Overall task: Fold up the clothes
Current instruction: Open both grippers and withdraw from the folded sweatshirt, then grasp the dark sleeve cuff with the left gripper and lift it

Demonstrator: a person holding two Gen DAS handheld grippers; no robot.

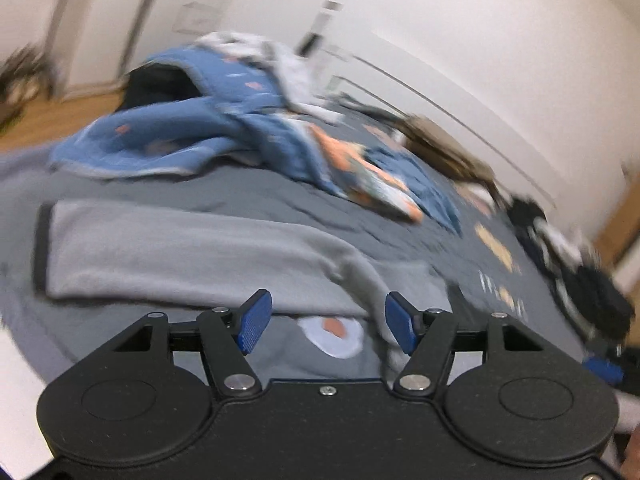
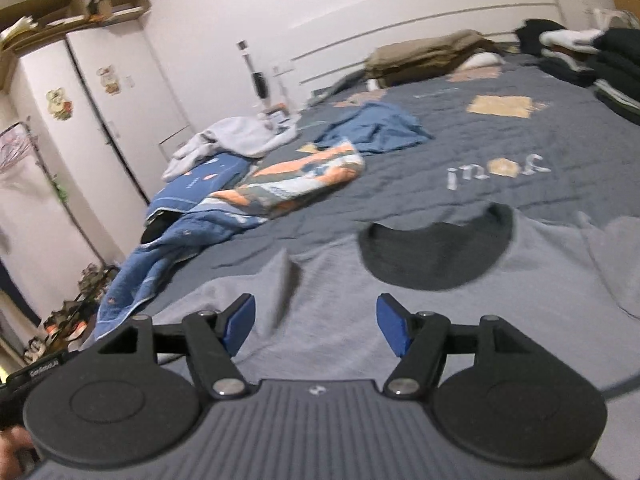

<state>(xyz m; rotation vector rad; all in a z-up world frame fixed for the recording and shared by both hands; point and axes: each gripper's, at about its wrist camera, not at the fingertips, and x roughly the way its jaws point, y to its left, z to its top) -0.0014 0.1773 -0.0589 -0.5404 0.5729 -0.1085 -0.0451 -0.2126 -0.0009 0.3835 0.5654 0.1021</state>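
A grey shirt [image 2: 400, 332] lies flat on the bed [image 2: 500, 136], close to its near edge, with its dark collar [image 2: 436, 256] facing the headboard [image 2: 400, 12]. In the left wrist view the same shirt [image 1: 180, 256] shows a dark hem band at its left end and a raised fold near the pads.

The left gripper [image 1: 328, 320] hangs just above the shirt with its jaws spread; nothing sits between the blue pads [image 1: 254, 324], though a ridge of grey cloth rises just beside the right one. The right gripper [image 2: 316, 324] is also spread over the shirt's body below the collar, its pads clear of the cloth.

Farther up the bed, toward the left edge, lies a heap of blue clothes [image 2: 188, 224] with an orange patterned piece [image 2: 296, 180] on it and a pale garment [image 2: 236, 136] beyond. A folded dark stack [image 2: 600, 64] sits at the far right corner, and a tan bundle [image 2: 428, 56] rests against the headboard. A white wardrobe [image 2: 100, 112] stands beyond the left edge.
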